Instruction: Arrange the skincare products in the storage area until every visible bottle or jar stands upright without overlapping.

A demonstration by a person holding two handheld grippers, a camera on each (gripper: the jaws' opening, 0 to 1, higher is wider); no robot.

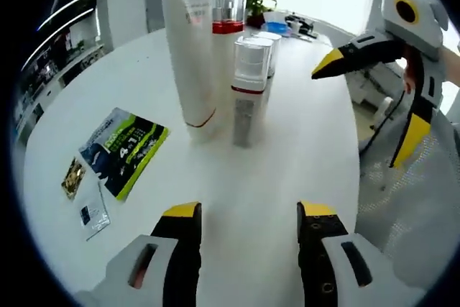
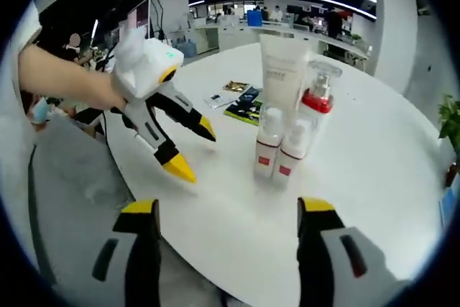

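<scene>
Currently both hand-held grippers, left (image 1: 248,213) and right (image 2: 226,210), are open and empty; a careless sweep could topple the tightly clustered upright bottles (image 1: 248,91) mid-table (image 1: 287,177).

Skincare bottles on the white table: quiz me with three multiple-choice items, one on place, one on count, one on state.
1. Where do the flat sachets lie in the left gripper view?
A. Left of the bottles
B. On top of the bottles
C. Between the jaws

2. How many small bottles with red labels stand nearest the camera in the right gripper view?
A. One
B. Two
C. Five

3. How is the tall white tube standing?
A. Flat on its side
B. Upright
C. Held by a gripper

Answers: 1 A, they rest on the table left of the cluster. 2 B, a pair side by side. 3 B, standing on its cap end, both grippers open and clear.
</scene>
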